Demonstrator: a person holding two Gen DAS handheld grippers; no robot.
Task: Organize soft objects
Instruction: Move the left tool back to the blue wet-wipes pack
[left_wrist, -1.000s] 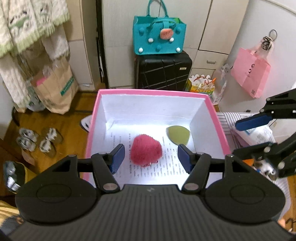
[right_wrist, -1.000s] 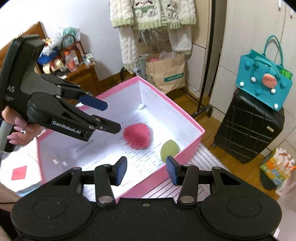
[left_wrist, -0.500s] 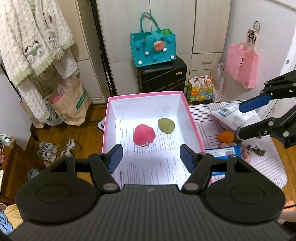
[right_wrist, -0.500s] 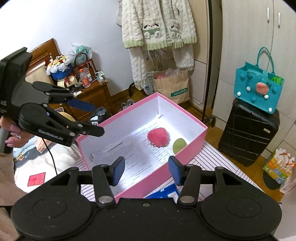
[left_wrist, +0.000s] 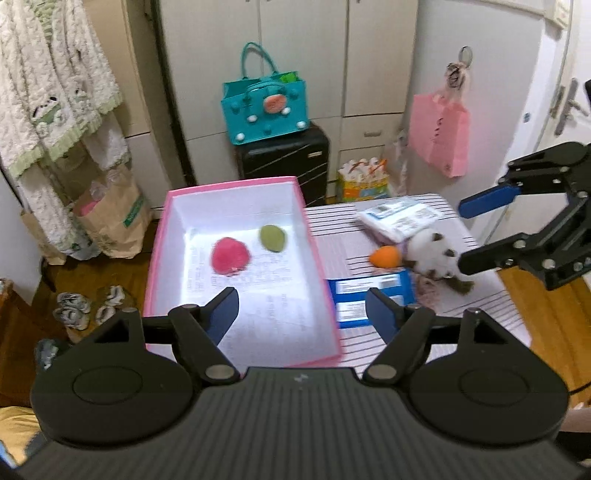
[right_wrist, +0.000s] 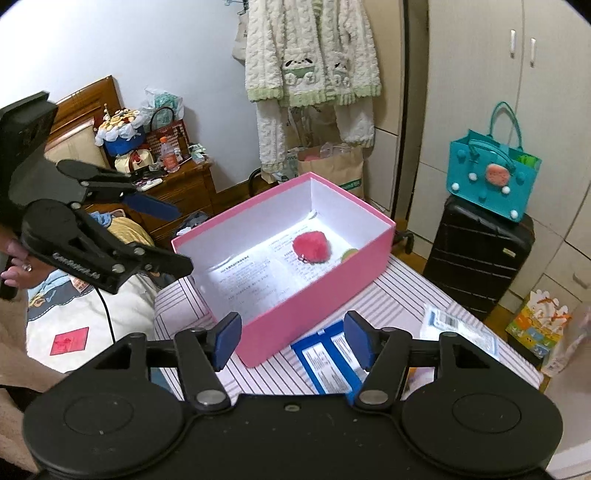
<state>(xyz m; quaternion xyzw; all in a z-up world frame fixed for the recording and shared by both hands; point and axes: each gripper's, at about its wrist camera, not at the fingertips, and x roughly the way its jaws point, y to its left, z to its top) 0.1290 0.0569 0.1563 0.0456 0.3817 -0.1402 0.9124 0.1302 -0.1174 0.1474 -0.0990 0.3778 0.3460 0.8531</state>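
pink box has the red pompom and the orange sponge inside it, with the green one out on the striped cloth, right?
Swapped. In the left wrist view the pink box holds the red pompom and the green sponge; the orange sponge lies out on the striped cloth.

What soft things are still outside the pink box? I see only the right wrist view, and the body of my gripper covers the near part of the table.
Observer: An orange soft ball lies on the striped table, to the right of the pink box.
Operator: Is anything next to it?
Observer: Yes, a white plush toy lies right beside it, on the side away from the box.
Operator: Behind the box wall I see only a green edge. What is it?
Observer: It is a green soft egg lying on the box floor, apart from the red pompom.
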